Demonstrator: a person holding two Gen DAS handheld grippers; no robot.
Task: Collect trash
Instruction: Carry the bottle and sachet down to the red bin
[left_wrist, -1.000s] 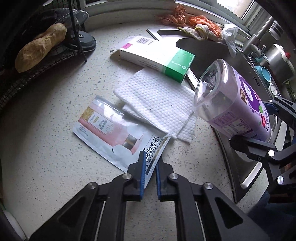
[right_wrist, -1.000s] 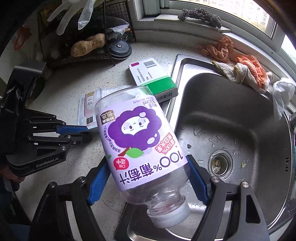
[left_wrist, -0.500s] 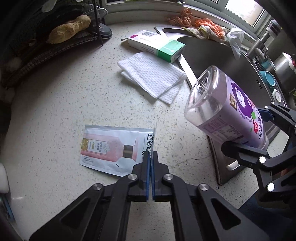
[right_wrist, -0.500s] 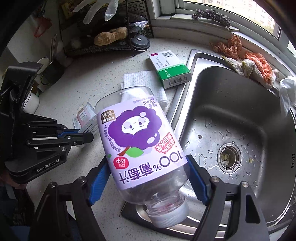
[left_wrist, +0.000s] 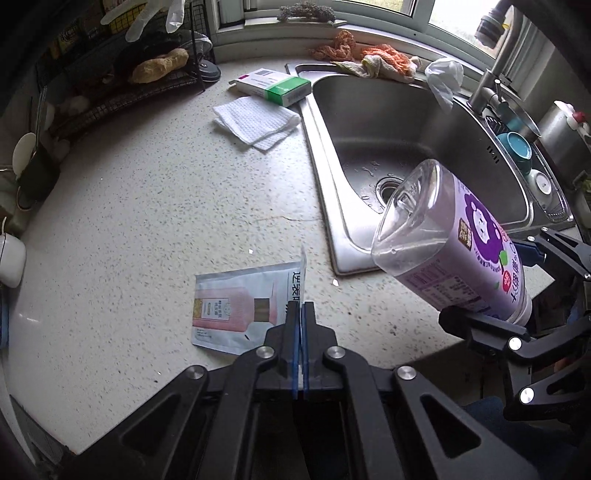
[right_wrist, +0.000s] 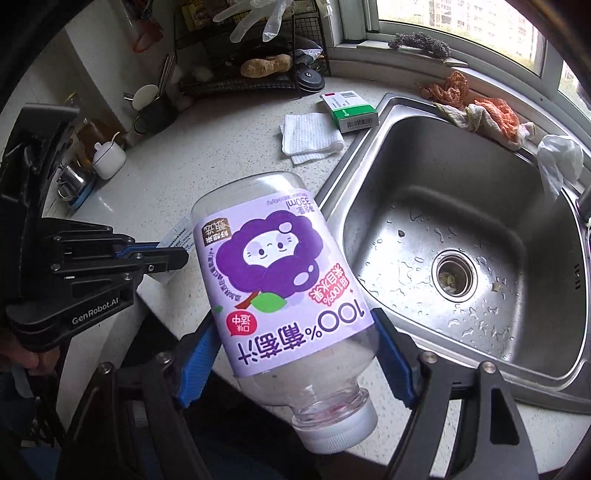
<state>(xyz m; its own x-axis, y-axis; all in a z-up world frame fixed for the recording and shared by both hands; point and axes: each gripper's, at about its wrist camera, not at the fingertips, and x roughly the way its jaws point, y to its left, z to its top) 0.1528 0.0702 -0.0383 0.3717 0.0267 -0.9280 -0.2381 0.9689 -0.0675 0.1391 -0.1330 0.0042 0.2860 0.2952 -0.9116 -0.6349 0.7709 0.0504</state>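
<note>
Left gripper (left_wrist: 300, 314) clamped on flat glossy sachet (left_wrist: 240, 310), pinching one edge. Right gripper (right_wrist: 295, 354) spread wide, gripping clear plastic bottle (right_wrist: 280, 295), purple label, cap-down.

Left tongs (left_wrist: 300, 314) closed fully on sachet (left_wrist: 243, 308) edge, dragged it off the paper towel (left_wrist: 255, 122) toward table (left_wrist: 147, 206) front edge. Right tongs (right_wrist: 295, 354) with bottle (right_wrist: 280, 295) also pulled back; green box (right_wrist: 351, 110) and sink (right_wrist: 461, 258) now farther away.

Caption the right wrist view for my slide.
Right gripper holds an upside-down juice bottle beside the sink.
</note>
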